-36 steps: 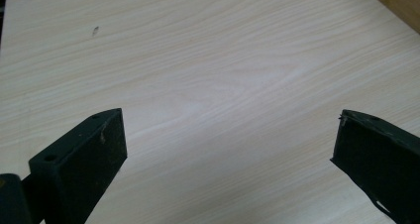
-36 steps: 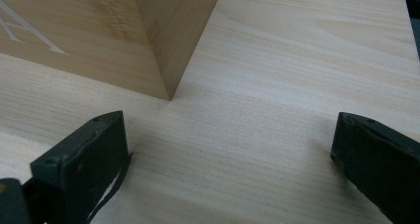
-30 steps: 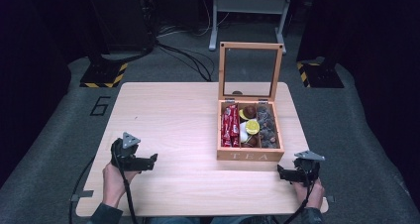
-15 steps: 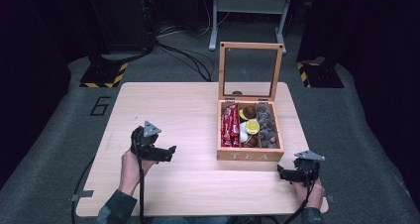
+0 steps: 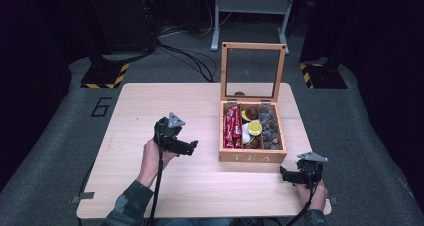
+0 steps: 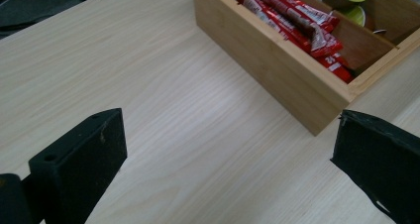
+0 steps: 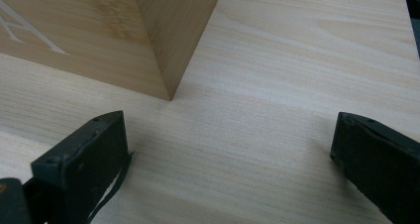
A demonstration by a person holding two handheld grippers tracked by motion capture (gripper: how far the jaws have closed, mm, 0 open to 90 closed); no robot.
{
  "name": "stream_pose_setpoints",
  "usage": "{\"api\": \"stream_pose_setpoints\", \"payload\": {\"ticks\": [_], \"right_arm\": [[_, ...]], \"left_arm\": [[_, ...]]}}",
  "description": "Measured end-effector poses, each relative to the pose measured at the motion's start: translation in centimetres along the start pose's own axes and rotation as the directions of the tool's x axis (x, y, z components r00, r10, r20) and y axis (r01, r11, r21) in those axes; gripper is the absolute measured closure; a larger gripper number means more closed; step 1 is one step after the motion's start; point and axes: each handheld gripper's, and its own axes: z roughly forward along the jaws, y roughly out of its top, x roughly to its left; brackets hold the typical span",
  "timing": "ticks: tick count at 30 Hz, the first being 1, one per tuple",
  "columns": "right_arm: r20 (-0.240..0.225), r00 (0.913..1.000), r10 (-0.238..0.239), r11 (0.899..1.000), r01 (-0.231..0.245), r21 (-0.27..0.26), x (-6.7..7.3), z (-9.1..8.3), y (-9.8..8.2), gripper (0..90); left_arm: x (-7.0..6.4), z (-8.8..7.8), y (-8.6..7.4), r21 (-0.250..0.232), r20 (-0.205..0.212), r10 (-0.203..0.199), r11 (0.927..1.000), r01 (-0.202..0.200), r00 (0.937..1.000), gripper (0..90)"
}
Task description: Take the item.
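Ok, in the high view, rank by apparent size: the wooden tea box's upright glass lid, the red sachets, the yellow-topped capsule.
1. Wood-framed glass lid, largest.
2. Row of red sachets.
3. Round yellow-topped capsule, smallest.

Each tool is black with two broad, flat, block-like jaws; the left tool (image 5: 190,147) and the right tool (image 5: 283,174) each carry a grey three-cornered plate on top. A dark cable trails from each toward the person. The left jaw shows a small round screw hole. The sleeves are dark, greenish
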Motion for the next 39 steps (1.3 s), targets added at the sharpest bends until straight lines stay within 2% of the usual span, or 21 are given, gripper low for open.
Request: {"api": "stream_pose_setpoints", "payload": {"ticks": [1,3,8,10,12,14,19,23,26,38,39], "right_arm": [[0.0,1.0,0.0,1.0,0.0,0.0,0.0,0.0,0.0,0.6],[0.0,1.0,-0.001,1.0,0.001,0.0,0.0,0.0,0.0,0.6],[-0.001,1.0,-0.002,1.0,0.002,-0.001,0.0,0.0,0.0,0.8],[-0.001,1.0,-0.005,1.0,0.005,-0.003,0.0,0.0,0.0,0.8],[-0.001,1.0,-0.005,1.0,0.005,-0.002,0.0,0.0,0.0,0.8],[-0.001,1.0,-0.006,1.0,0.006,-0.003,0.0,0.0,0.0,0.8],[-0.003,1.0,-0.007,1.0,0.007,-0.003,0.0,0.0,0.0,1.0],[-0.003,1.0,-0.006,1.0,0.006,-0.003,0.0,0.0,0.0,1.0],[-0.004,1.0,-0.007,1.0,0.007,-0.003,0.0,0.0,0.0,1.0],[-0.005,0.9999,-0.01,1.0,0.01,-0.003,0.0,0.0,0.0,1.3],[-0.005,0.9999,-0.01,1.0,0.01,-0.003,0.0,0.0,0.0,1.3]], "left_arm": [[-0.4,0.6,0.7,0.003,0.012,0.005,1.0,-0.005,0.9999,0.0],[-0.6,0.9,1.0,0.0,0.014,0.001,1.0,-0.001,0.9999,0.0],[-1.7,2.1,2.5,0.01,0.041,0.03,0.9995,-0.031,0.9987,0.0],[-2.4,3.0,3.5,0.012,0.059,0.051,0.9986,-0.052,0.9969,0.0],[-2.6,3.3,3.8,0.015,0.068,0.056,0.9982,-0.057,0.9961,0.0],[-3.4,4.2,4.8,0.015,0.092,0.068,0.9975,-0.07,0.9934,0.0],[-4.1,5.4,5.7,0.013,0.115,0.075,0.997,-0.077,0.9906,0.0],[-4.9,6.4,6.8,0.023,0.141,0.092,0.9951,-0.096,0.9856,0.0],[-5.8,7.2,7.8,0.018,0.145,0.13,0.9909,-0.134,0.9809,0.0],[-7.7,10.1,9.9,0.017,0.18,0.165,0.9852,-0.17,0.9699,0.0],[-8.3,10.7,10.2,0.023,0.187,0.176,0.9829,-0.183,0.9666,0.0]]}}
